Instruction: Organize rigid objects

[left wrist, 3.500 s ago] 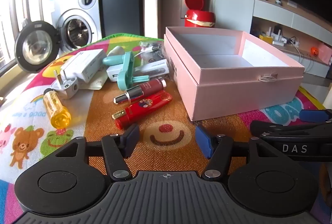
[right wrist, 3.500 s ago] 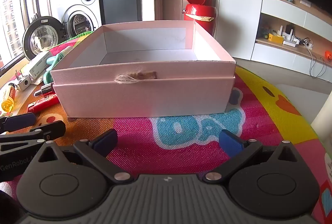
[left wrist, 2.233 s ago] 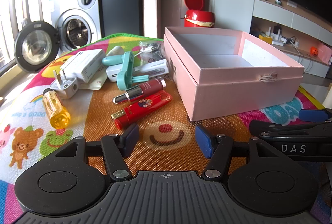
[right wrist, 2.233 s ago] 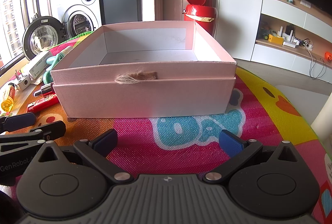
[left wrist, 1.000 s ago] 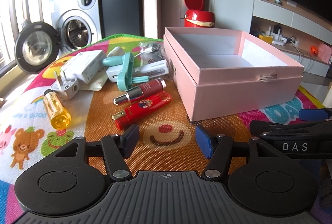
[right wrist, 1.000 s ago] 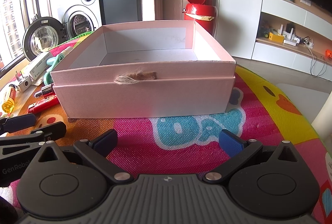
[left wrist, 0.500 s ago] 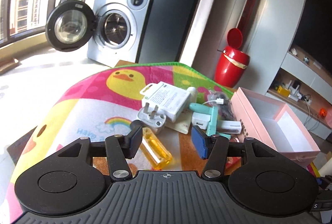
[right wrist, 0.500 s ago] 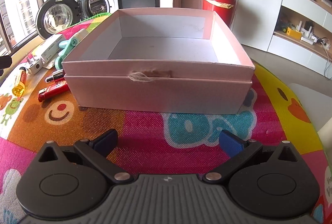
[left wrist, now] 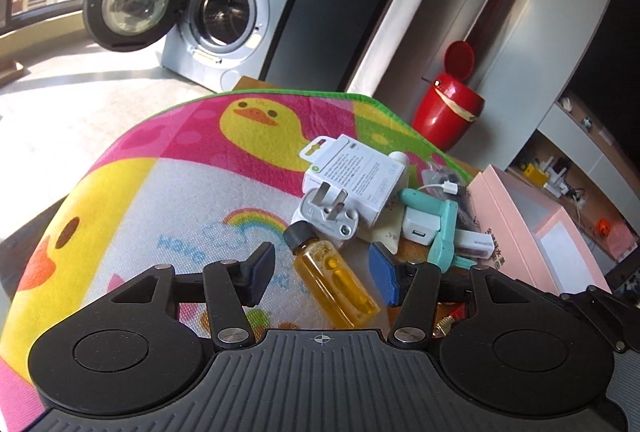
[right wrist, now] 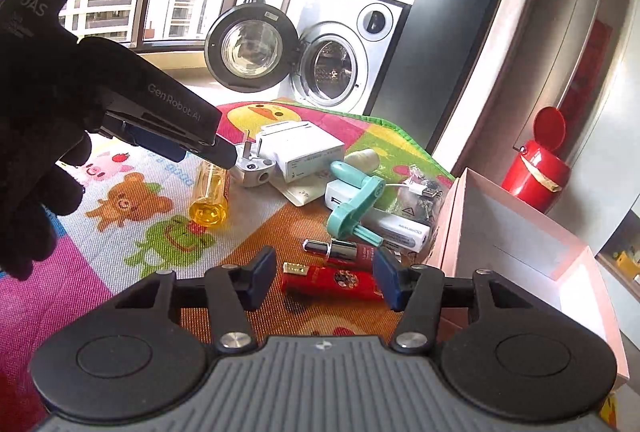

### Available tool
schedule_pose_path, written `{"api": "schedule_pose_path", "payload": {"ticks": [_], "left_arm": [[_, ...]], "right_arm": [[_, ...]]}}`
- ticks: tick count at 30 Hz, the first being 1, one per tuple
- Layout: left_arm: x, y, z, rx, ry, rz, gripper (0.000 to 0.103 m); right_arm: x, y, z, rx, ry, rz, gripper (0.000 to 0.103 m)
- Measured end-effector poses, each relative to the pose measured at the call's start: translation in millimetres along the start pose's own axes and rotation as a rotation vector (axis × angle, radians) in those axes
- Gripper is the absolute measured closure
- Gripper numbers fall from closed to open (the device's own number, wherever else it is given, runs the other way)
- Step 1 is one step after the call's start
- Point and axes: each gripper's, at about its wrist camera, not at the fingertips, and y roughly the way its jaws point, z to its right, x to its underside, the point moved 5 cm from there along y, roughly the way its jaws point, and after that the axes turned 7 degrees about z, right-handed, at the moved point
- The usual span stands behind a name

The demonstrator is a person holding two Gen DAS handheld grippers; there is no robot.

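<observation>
My left gripper [left wrist: 322, 272] is open, its fingers either side of a small yellow bottle [left wrist: 335, 277] with a black cap that lies on the play mat; the same bottle shows in the right wrist view [right wrist: 210, 198]. My right gripper [right wrist: 324, 279] is open, straddling a red lighter [right wrist: 332, 282] that lies on the mat, with a dark red lipstick [right wrist: 340, 250] just beyond it. The left gripper also shows at the left of the right wrist view [right wrist: 200, 148], over the bottle's far end. An open pink box [right wrist: 516, 252] stands to the right, seemingly empty; it also shows in the left wrist view [left wrist: 532, 232].
A white plug [left wrist: 326, 216], a white carton [left wrist: 352, 172], a teal tool [left wrist: 440, 228], white chargers and a cable packet [right wrist: 420, 198] lie clustered on the colourful mat [left wrist: 160, 192]. A washing machine with open door [right wrist: 340, 64] and a red bin [right wrist: 536, 164] stand beyond.
Both grippers have swung left from the box toward the clutter. The left one now straddles the yellow bottle and the right one straddles the red lighter. Both stay open.
</observation>
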Motion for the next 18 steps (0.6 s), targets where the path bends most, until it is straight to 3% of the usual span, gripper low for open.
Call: {"api": "schedule_pose_path", "payload": {"ticks": [6,8,13,18], "left_arm": [[6,-22,-4,0.050,0.033,0.024,0.050],[7,-26,-4,0.064,0.035,0.030,0.050],[6,-28,9,0.126,0.065,0.038,0.050],[14,-24,45,0.241,0.171,0.018,0.050]], "right_arm": [[-4,54,5,0.054,-0.024,-0.103,0.049],[0,59,9,0.044,0.020,-0.123,0.049],[12,37,11,-0.068,0.097,-0.128,0.050],[29,-4,2,-0.134,0.090,-0.086,0.050]]}}
